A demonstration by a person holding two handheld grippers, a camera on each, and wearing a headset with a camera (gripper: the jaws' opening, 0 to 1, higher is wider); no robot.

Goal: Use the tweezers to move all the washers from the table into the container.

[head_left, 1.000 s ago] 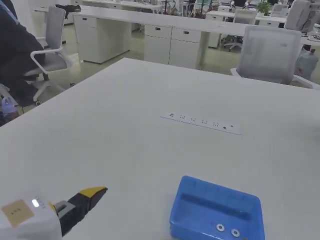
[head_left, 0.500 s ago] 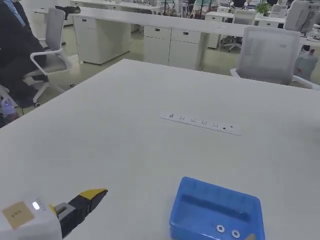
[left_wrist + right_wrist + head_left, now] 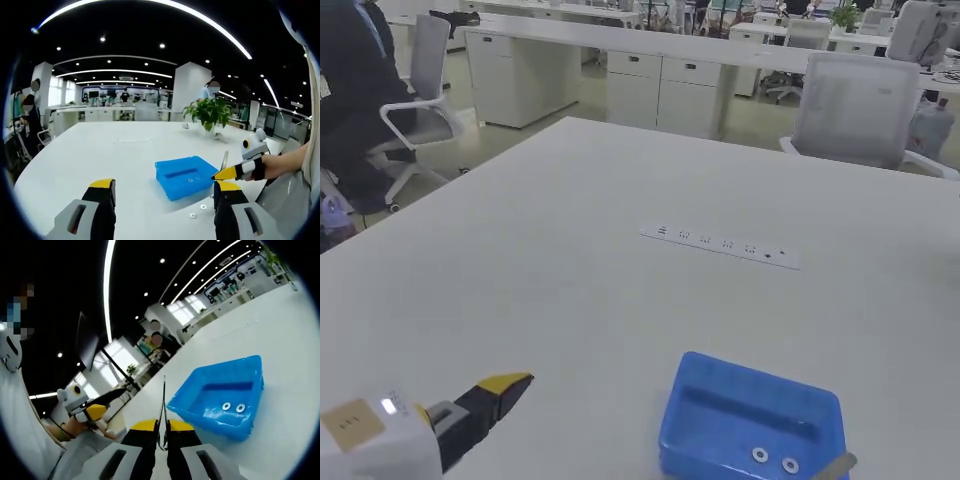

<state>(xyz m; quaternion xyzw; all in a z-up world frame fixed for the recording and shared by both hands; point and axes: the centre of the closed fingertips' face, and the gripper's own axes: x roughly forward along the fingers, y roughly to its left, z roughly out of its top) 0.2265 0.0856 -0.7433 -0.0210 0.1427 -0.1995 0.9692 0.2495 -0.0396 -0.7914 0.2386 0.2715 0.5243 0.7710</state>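
A blue container (image 3: 750, 425) sits near the table's front edge, with two washers (image 3: 775, 460) lying in it. My left gripper (image 3: 510, 385) hovers at the lower left, open and empty, its jaws wide apart (image 3: 162, 187). Two more washers (image 3: 198, 211) lie on the table just in front of the container (image 3: 187, 175). My right gripper (image 3: 161, 426) is shut on thin metal tweezers (image 3: 162, 400) that point toward the container (image 3: 225, 395) and the washers inside it (image 3: 233, 407). The tweezers' tip (image 3: 835, 465) pokes in beside the container's right corner.
A white power strip (image 3: 720, 245) lies mid-table beyond the container. Office chairs (image 3: 865, 100) and desks (image 3: 650, 60) stand behind the table (image 3: 570, 250). A person sits at the far left (image 3: 355, 90). A potted plant (image 3: 209, 112) stands at the table's far end.
The tweezers' tip has come into the head view at the bottom right, next to the container. The left gripper has stayed put.
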